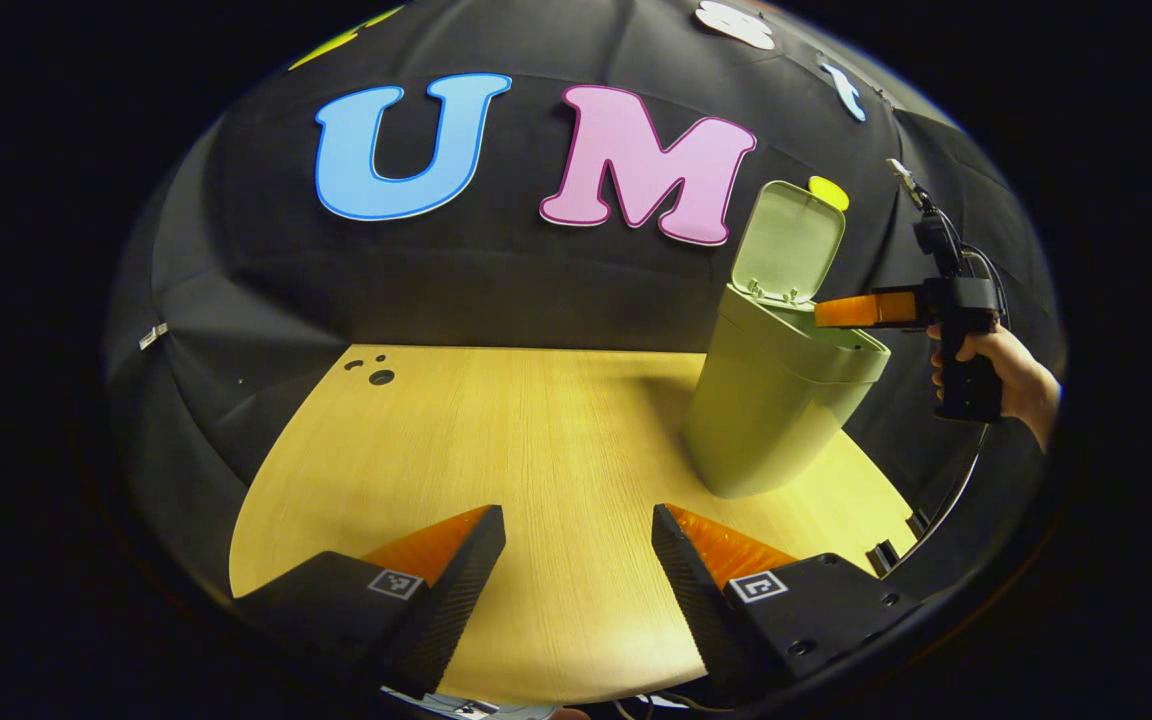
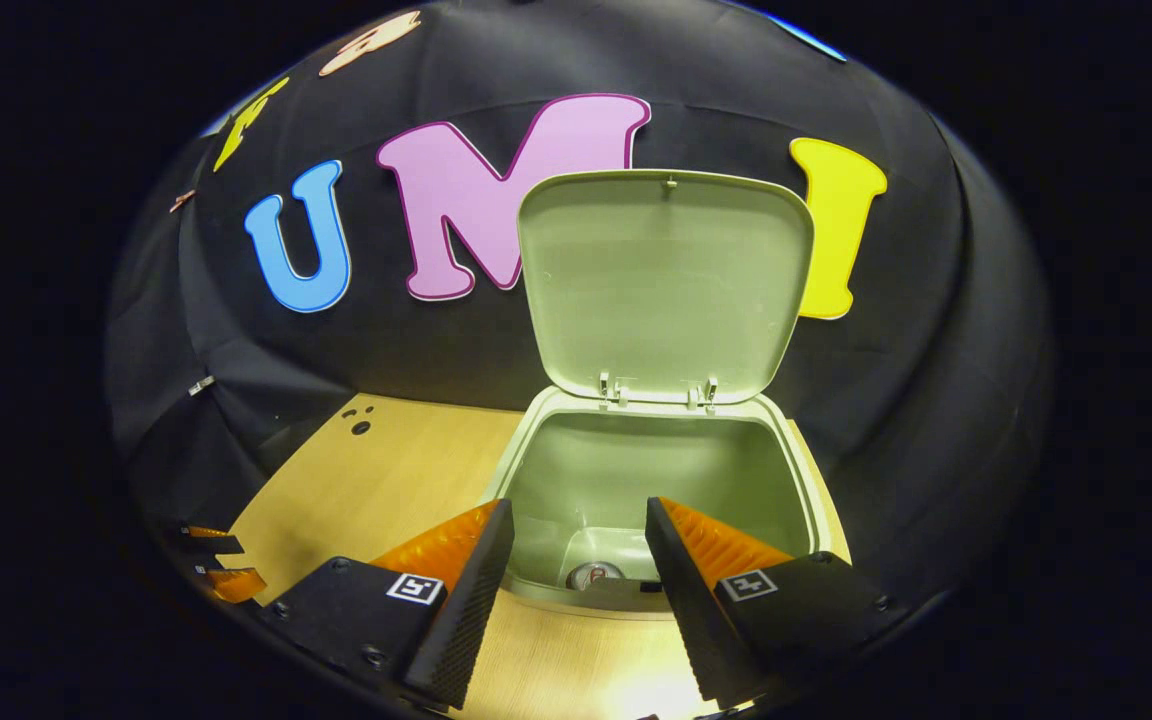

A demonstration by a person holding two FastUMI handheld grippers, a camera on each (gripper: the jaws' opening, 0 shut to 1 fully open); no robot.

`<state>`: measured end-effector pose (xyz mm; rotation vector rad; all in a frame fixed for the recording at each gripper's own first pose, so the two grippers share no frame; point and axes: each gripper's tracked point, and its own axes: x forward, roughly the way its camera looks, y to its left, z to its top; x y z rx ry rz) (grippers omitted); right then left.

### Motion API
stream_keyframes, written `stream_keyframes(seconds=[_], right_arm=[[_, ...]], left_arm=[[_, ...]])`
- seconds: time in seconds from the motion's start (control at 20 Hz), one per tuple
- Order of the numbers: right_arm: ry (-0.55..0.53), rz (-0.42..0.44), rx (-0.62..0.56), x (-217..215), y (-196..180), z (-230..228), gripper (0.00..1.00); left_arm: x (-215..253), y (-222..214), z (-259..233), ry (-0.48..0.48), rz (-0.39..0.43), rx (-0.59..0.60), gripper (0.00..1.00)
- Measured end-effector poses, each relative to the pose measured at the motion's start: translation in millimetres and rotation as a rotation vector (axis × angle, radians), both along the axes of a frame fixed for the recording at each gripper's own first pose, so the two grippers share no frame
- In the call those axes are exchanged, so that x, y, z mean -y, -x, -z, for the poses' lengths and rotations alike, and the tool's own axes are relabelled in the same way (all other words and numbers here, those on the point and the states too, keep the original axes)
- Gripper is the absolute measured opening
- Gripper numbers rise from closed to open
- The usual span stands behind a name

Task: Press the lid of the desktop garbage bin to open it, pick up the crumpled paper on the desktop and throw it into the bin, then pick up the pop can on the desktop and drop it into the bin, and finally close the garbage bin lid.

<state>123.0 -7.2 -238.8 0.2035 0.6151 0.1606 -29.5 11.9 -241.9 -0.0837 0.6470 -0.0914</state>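
Both jaws spread, empty — pop can [image 2: 593, 575] inside bin [image 2: 576, 470], lid [image 2: 664, 285] upright.

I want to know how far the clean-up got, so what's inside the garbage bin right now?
Through the open lid, the pop can lies at the bottom of the garbage bin. The right gripper fingers cover part of the floor, so the crumpled paper can't be confirmed.

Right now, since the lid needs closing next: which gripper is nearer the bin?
Right. The right gripper hangs over the bin rim below the raised lid; the left gripper sits back across the table.
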Motion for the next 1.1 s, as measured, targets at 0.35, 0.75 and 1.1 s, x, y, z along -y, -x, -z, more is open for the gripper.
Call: stream_keyframes(seconds=[0.35, 0.75, 1.1], right_arm=[[-0.047, 0.054, 0.084, 22, -7, -56, 0.88], [-0.006, 0.108, 0.281, 58, -56, -144, 0.88], [0.021, 0.140, 0.393, 72, -116, -195, 0.88]], left_arm=[[3, -1, 3, 0.004, 0.000, -0.005, 0.95], [11, -3, 1, 0.007, 0.012, 0.003, 0.95], [8, 2, 3, 0.006, -0.004, -0.002, 0.95]])
